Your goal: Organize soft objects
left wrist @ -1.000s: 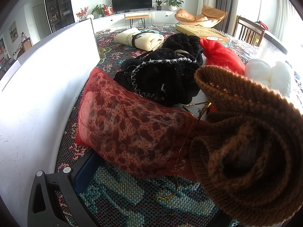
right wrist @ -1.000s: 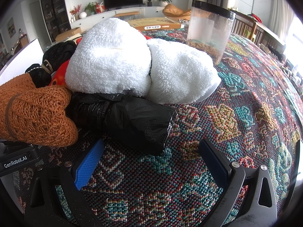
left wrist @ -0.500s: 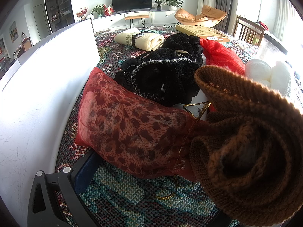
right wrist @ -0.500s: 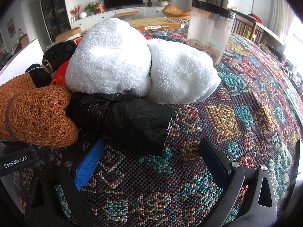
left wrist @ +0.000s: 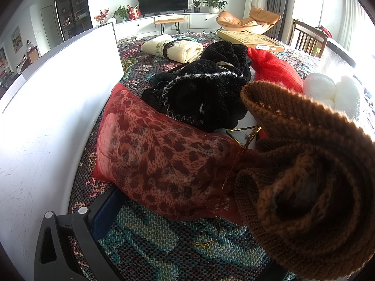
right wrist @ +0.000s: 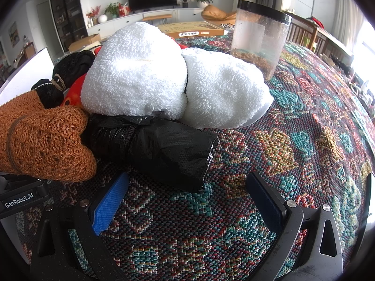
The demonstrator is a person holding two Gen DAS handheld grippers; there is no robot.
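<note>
Beside the brown knit bundle (right wrist: 44, 140), the left claw's housing reads "GenRobot.AI".

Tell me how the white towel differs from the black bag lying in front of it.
The towel is fluffy white terry; the bag is shiny, crinkled black plastic. The towel is a tall, rounded bundle cinched around its middle; the bag is a lower, slimmer roll. The bag lies nearer the open right tongs, the towel behind it. Both rest on the patterned cloth, touching each other.
</note>
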